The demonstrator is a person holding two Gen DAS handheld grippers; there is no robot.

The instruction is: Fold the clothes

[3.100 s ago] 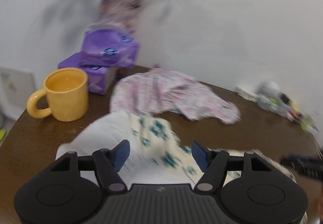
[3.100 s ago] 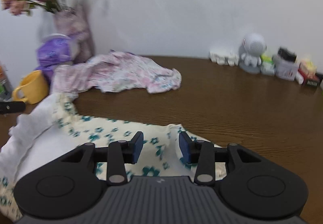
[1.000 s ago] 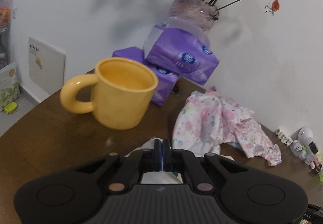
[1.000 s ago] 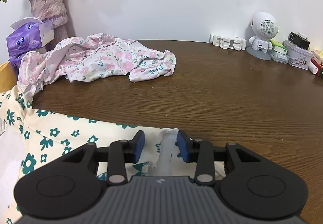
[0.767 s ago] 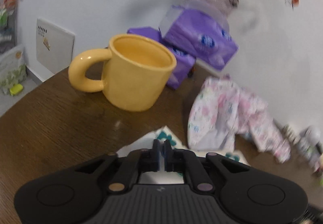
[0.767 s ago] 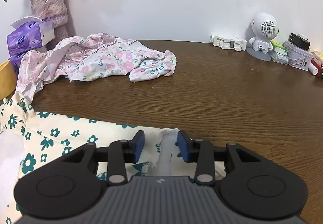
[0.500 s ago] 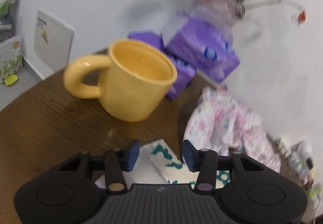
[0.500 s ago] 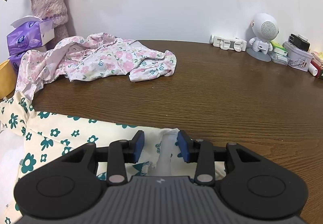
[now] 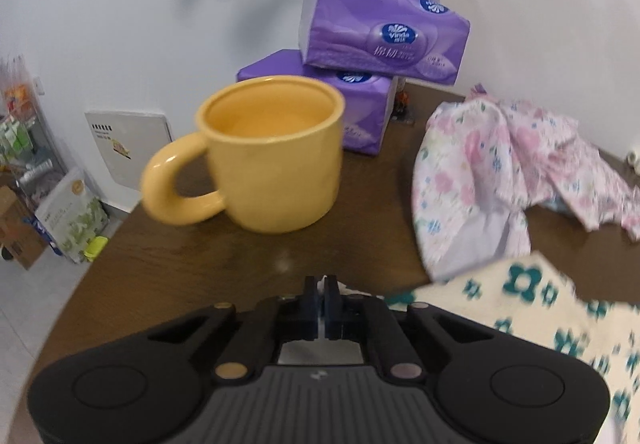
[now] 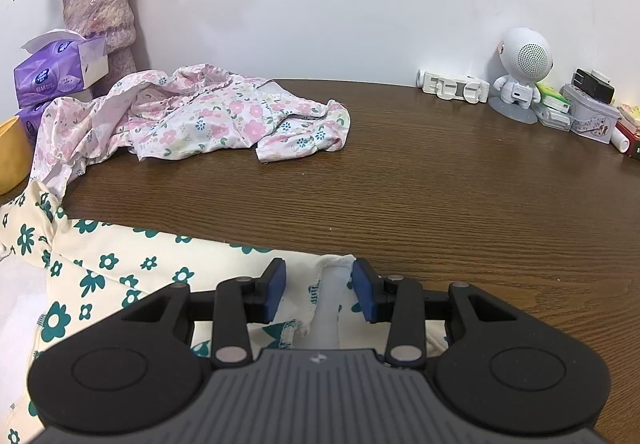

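Note:
A cream garment with teal flowers (image 10: 112, 268) lies spread along the near side of the brown table (image 10: 440, 184). My right gripper (image 10: 319, 290) stands open over its right end; a raised white hem runs between the blue pads without touching them. At the garment's left corner (image 9: 540, 308), my left gripper (image 9: 321, 292) is shut, and a sliver of white cloth pokes out between its pads. A crumpled pink floral garment (image 10: 216, 116) lies further back, its near end (image 9: 480, 172) resting next to the cream one.
A yellow mug (image 9: 272, 160) stands just beyond the left gripper, with two purple tissue packs (image 9: 384, 36) and a vase (image 10: 100, 12) behind it. A white robot-shaped speaker (image 10: 522, 68) and small boxes line the far right edge. The table's left edge drops off beside the mug.
My left gripper's jaws opened over the cream garment's corner, then shut on it again, while the hand rolled and shifted a little. The right gripper has stayed still.

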